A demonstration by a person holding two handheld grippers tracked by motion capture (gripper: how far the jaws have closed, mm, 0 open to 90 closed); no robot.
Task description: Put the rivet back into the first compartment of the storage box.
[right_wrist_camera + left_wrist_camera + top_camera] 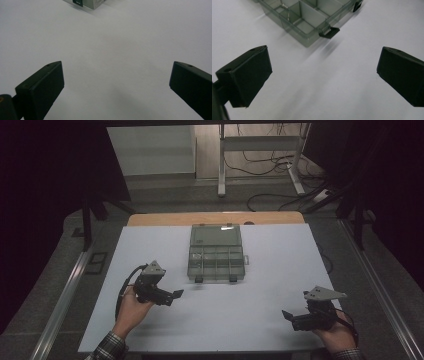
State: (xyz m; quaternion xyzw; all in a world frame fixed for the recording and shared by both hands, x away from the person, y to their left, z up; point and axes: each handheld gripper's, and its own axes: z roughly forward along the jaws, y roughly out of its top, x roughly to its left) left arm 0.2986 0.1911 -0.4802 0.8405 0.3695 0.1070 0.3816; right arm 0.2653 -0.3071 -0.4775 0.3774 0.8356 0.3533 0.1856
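- While both tools hang empty, the left gripper (172, 296) is the nearer one to the work: its jaws stand wide apart with nothing between them, and the clear compartment box (216, 252) lies ahead of it and a little to its right, near but not touched.
- Judging from that, the step in hand is the approach to the box's front edge. To do it well, I would bring the left gripper in low over the white table sheet (150, 245) and aim at the nearer black latch (329, 32), keeping the jaws spread until one pad sits on each side of the tab.
- Across the table, the right gripper (286, 316) is likewise released and holds nothing; the box is well apart from it, ahead and to its left. It should come close enough to steady the box, since a light case may slide when a latch is pulled.
- Looking along the left gripper's jaws shows the dividers inside the box and the latch's shape.
- From the high view comes what that misses: the whole box outline, both latches, and both hands' spacing.
- Along the right gripper's jaws, just a box corner (93, 3) appears far ahead.
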